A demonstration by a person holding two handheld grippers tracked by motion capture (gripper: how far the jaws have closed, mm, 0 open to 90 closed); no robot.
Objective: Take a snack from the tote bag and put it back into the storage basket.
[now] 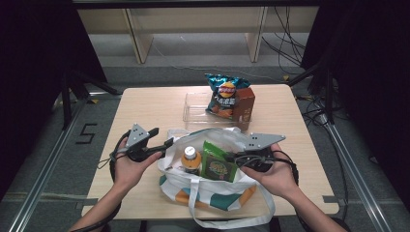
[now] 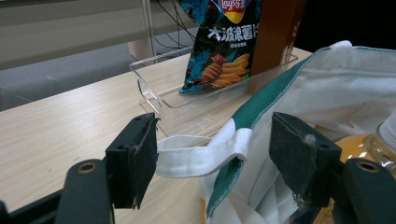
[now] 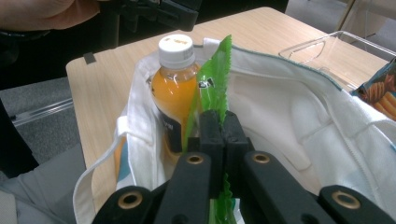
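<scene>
Glossy green packet (image 3: 212,88) pinched flat in the right gripper (image 3: 223,122); left gripper (image 2: 212,151) gapes around the canvas strap (image 2: 201,151), perhaps untouched.

Bright even table, dark surroundings, soft focus

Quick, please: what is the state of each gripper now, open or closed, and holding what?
Left gripper: open, jaws on either side of the white fabric bag's handle, not pressing it.
Right gripper: closed on the green snack packet.

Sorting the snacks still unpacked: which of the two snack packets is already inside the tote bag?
The green snack packet, pinched by the right gripper beside the orange drink bottle in the tote bag. The dark blue Lay's chip bag stands in the clear tray.
</scene>
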